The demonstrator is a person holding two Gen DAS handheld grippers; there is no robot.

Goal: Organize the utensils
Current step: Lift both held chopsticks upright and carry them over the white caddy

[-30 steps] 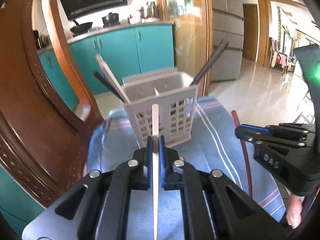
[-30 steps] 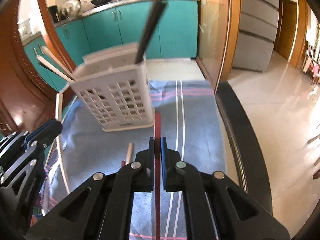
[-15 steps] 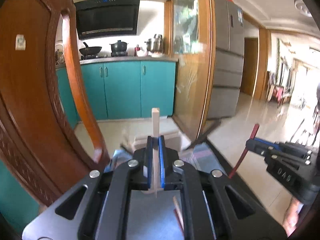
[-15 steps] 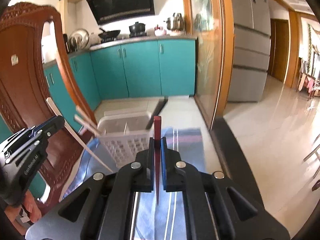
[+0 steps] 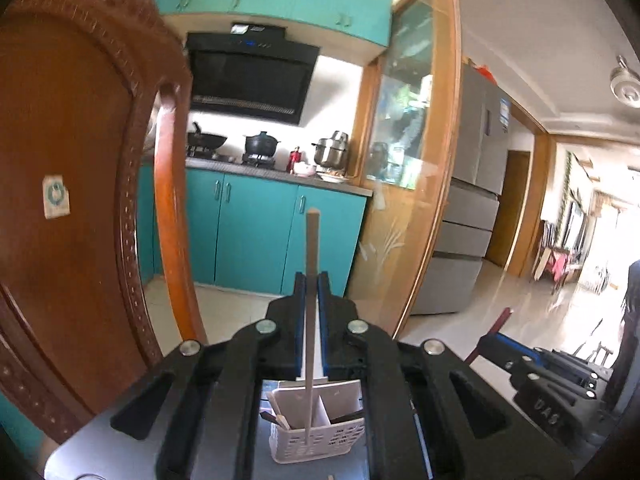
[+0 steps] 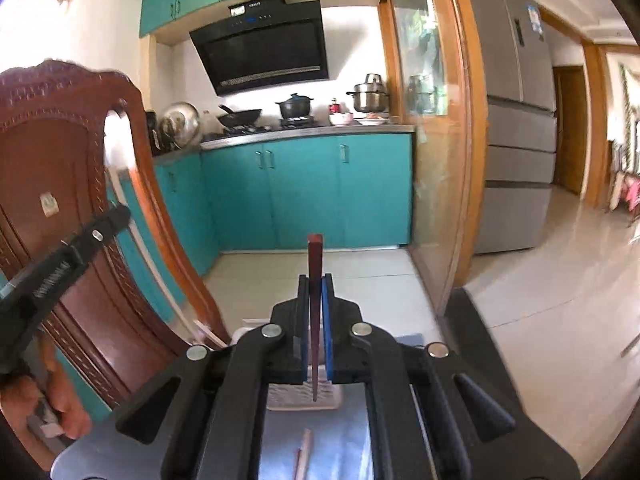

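Pointing nearly level, each tool (image 5: 311, 292) (image 6: 315, 296) pinches one upright chopstick (image 5: 311, 248) (image 6: 315, 256).

Pale wooden chopstick (image 5: 311, 280) between blue pads (image 5: 322, 320), dark red chopstick (image 6: 315, 280), white lattice-walled utensil basket (image 5: 316, 438), black grippers — left (image 5: 311, 284), right (image 6: 315, 284) — teal cabinets (image 6: 304, 188), reddish-brown carved chair (image 5: 72, 200), black range hood (image 6: 260, 44), grey fridge (image 6: 516, 120).

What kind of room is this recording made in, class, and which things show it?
A home kitchen, most likely: a black range hood above a stove with pots, teal cabinets, and a tall steel refrigerator.
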